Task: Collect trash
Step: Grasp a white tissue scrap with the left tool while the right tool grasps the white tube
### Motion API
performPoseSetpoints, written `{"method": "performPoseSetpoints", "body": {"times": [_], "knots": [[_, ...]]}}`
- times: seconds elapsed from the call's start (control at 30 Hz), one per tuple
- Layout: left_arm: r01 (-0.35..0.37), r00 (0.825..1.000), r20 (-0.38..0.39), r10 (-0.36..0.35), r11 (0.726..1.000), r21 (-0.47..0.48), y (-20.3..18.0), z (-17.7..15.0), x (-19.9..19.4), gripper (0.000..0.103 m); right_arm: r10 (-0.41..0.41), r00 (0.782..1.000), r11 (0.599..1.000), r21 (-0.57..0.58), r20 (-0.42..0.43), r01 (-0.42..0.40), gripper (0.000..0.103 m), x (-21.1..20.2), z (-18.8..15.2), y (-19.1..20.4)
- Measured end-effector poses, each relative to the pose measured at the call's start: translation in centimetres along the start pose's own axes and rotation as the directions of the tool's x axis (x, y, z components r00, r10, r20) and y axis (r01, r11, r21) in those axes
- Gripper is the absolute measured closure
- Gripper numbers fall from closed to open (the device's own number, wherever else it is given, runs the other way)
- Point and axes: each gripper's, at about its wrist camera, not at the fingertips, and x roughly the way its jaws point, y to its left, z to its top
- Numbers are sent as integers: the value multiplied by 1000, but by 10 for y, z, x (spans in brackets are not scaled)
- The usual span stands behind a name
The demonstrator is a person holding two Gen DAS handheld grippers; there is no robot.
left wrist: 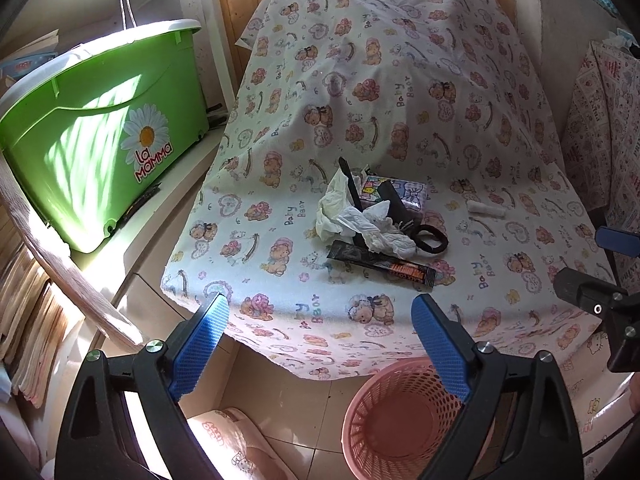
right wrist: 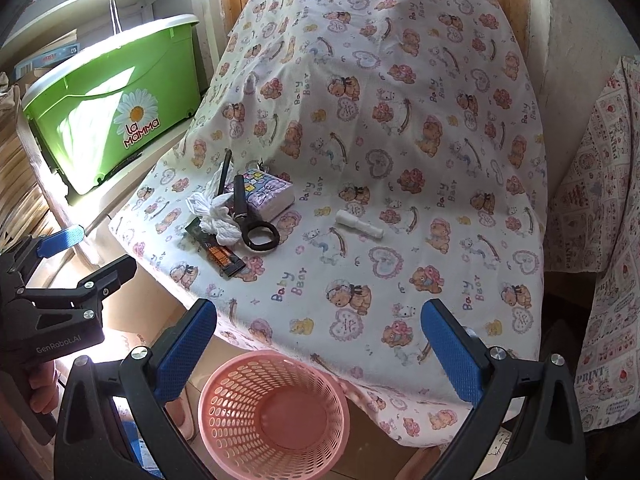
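Sunlit green tub beside bear-print tablecloth

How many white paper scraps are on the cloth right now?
2: a crumpled tissue wad in the pile beside the tissue pack, and a small rolled piece lying alone. More may hide underneath.

The left gripper has its jaws spread wide and holds nothing. The right gripper, at its 3 o'clock, is likewise wide apart and bare.
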Motion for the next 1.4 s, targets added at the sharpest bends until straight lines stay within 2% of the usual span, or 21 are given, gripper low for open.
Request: {"method": "performPoseSetpoints", "body": {"times": [0.13, 0.17, 0.2, 0.23, 0.3, 0.33, 0.4, 0.47, 0.57, 0.67, 0.73, 0.83, 0.87, 0.9, 0.93, 0.97, 1.03, 1.13, 1.23, 1.3, 1.4], "knots": [[-4, 999, -31, 4, 1000, 24, -1, 3, 10, 26, 11, 1000, 999, -36, -15, -12, 0, 9, 16, -2], [4, 999, -35, -4, 1000, 18, 0, 7, 12, 27, 10, 1000, 999, -52, -13, -10, 4, 11, 22, -3], [16, 999, -41, -15, 1000, 11, 1, 11, 13, 33, 3, 1000, 998, -67, -10, -3, 8, 14, 29, -4], [32, 998, -53, -32, 999, -1, 3, 18, 15, 44, 0, 1000, 997, -82, -11, -1, 14, 17, 35, -5], [62, 993, -96, -64, 998, -22, 7, 35, 20, 64, 16, 1000, 996, -86, -12, -17, 19, 22, 46, -9], [74, 990, -119, -77, 997, -34, 8, 43, 23, 70, 30, 999, 996, -78, -19, -31, 23, 25, 51, -11], [143, 972, -171, -158, 985, -97, 13, 61, 32, 72, 83, 996, 995, -45, -36, -85, 31, 33, 61, -15], [214, 945, -214, -246, 963, -165, 16, 74, 45, 72, 132, 991, 991, 10, -36, -131, 38, 39, 68, -20], [206, 922, -278, -270, 949, -238, 15, 81, 71, 72, 165, 986, 983, 86, -35, -161, 49, 47, 69, -32], [219, 893, -311, -325, 918, -331, 19, 83, 92, 75, 153, 986, 984, 100, -62, -146, 52, 53, 66, -43], [211, 886, -322, -335, 907, -364, 20, 86, 102, 75, 139, 988, 986, 101, -68, -132, 52, 55, 66, -51], [176, 890, -342, -303, 918, -357, 16, 91, 114, 75, 144, 988, 981, 141, -61, -134, 52, 54, 69, -63], [161, 883, -363, -297, 919, -360, 15, 90, 120, 75, 148, 987, 979, 154, -62, -137, 52, 54, 70, -67], [164, 873, -376, -311, 913, -374, 14, 90, 124, 96, 146, 987, 978, 163, -65, -134, 52, 54, 71, -70], [174, 862, -384, -331, 904, -390, 15, 88, 125, 103, 130, 989, 979, 170, -65, -117, 52, 54, 73, -73], [186, 860, -370, -351, 891, -413, 16, 88, 124, 102, 111, 992, 979, 178, -63, -98, 52, 54, 75, -77], [198, 872, -339, -353, 888, -416, 19, 90, 114, 102, 111, 992, 977, 191, -63, -97, 52, 55, 81, -85], [216, 889, -304, -341, 901, -376, 22, 98, 95, 102, 124, 988, 978, 177, -87, -107, 52, 64, 88, -95], [237, 906, -258, -335, 908, -346, 26, 105, 73, 102, 161, 973, 983, 120, -164, -142, 52, 84, 91, -96], [256, 918, -214, -334, 911, -322, 27, 107, 59, 102, 190, 954, 981, 75, -233, -177, 52, 100, 89, -89], [243, 941, -161, -298, 925, -292, 26, 107, 46, 102, 160, 950, 987, 39, -268, -155, 52, 118, 86, -80]]}}
